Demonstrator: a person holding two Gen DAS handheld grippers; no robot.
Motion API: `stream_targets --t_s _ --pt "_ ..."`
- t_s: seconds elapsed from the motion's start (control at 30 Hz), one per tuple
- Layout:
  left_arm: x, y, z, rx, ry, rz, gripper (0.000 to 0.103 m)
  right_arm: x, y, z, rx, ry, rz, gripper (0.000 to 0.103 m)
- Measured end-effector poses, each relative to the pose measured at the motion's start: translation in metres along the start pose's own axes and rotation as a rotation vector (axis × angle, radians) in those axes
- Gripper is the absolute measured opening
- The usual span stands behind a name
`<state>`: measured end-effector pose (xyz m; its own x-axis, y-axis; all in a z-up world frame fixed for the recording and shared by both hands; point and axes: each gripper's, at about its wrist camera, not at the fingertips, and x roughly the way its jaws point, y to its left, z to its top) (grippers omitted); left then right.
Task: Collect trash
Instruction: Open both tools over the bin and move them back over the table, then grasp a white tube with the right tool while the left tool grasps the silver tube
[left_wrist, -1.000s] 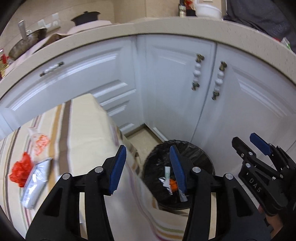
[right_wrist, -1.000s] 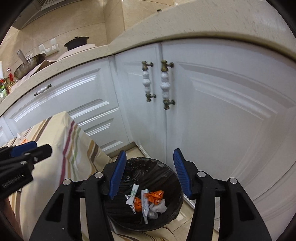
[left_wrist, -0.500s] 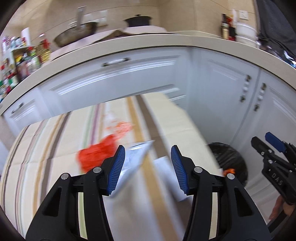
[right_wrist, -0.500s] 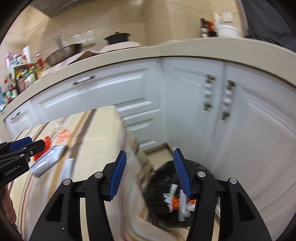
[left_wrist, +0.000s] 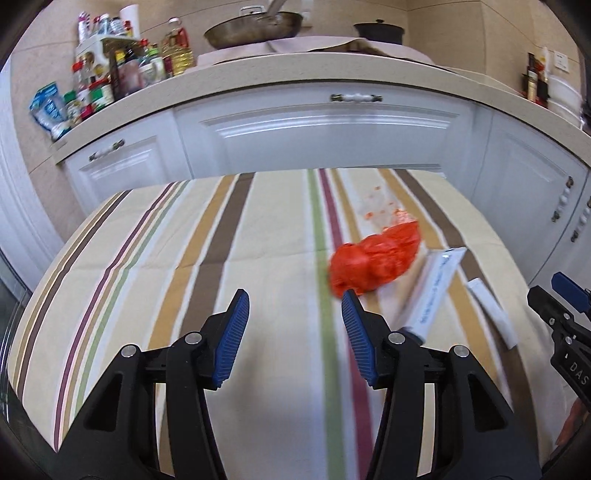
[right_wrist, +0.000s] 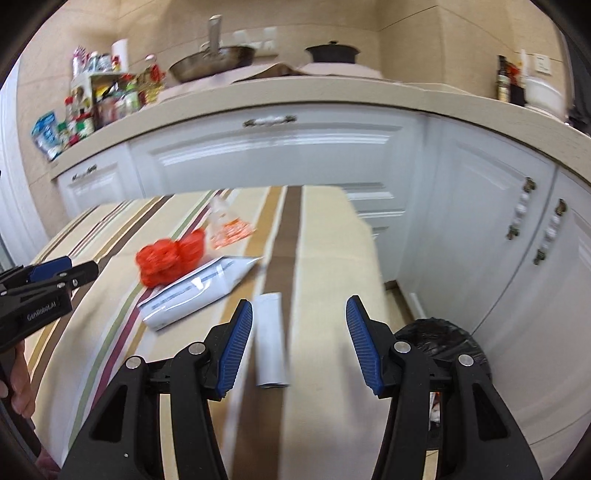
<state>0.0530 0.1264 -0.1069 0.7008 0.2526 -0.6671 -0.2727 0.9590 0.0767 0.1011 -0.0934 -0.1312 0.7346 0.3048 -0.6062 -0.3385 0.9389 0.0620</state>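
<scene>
i see both hand-held grippers, left (left_wrist: 291, 325) and right (right_wrist: 299, 334), released; the red wrapper (left_wrist: 375, 264) looks light and crumpled, so i pinch its middle.

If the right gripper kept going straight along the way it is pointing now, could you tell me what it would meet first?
Most likely the small white packet lying on the striped tablecloth, just inside the left finger of the open right gripper; depth is hard to judge here.
</scene>
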Motion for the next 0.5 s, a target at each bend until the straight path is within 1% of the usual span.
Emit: stream_targets --t_s 0.17,0.4,0.47,0.5 --pt "0.007 0.019 -0.009 -0.028 0.027 -0.002 0.051 0.01 0.013 -0.004 -0.016 0.061 0.008 0.053" --pt "0.016 0.02 -0.015 -0.029 0.055 -0.045 0.052 0.026 0.017 -0.007 -0.032 0.151 -0.012 0.052" --pt "0.017 0.017 -0.016 -0.021 0.058 -0.058 0.053 0.029 0.019 -0.008 -0.036 0.167 -0.01 0.046" --pt "0.017 0.014 -0.016 -0.017 0.06 -0.063 0.055 0.031 0.019 -0.007 -0.039 0.174 -0.01 0.044"
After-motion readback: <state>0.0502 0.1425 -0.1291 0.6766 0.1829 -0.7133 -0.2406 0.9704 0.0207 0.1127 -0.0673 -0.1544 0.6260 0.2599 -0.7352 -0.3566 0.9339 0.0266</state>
